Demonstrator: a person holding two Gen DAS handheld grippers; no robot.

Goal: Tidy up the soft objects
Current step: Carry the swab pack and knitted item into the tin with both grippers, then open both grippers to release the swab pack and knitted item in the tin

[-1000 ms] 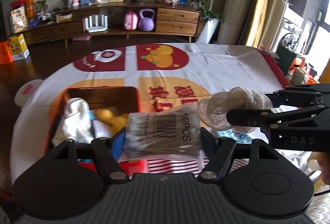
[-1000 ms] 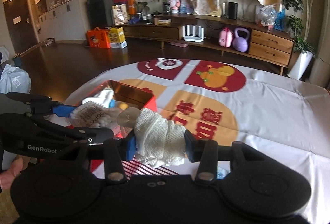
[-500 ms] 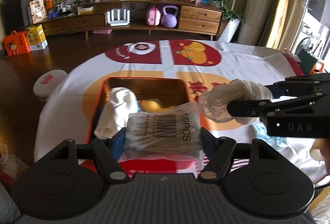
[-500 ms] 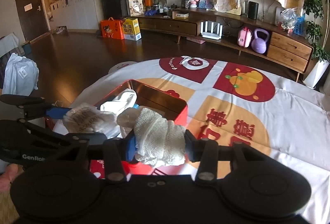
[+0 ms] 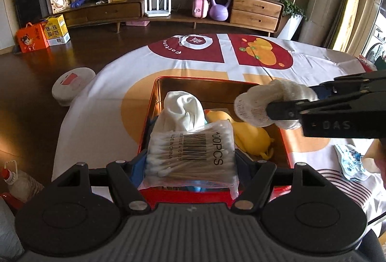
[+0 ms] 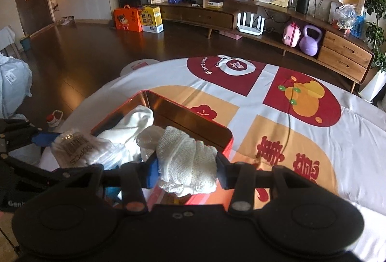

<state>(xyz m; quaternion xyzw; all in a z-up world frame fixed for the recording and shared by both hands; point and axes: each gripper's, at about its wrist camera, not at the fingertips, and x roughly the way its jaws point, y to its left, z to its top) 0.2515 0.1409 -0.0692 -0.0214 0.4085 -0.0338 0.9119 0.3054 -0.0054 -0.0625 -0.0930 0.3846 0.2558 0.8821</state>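
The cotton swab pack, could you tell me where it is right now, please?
The swab pack is clamped in the left gripper, held over the near end of the red tin, just in front of the white cloth and left of the yellow toy.

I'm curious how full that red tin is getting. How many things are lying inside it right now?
3 that show: a white cloth at the left of the red tin, a yellow toy at the right, something blue beneath the held packet. More may be hidden.

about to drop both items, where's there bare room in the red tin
Far end of the red tin shows bare bottom, beyond the white sock. The near half is crowded: sock left, yellow duck toy right. The tablecloth right of the tin is open.
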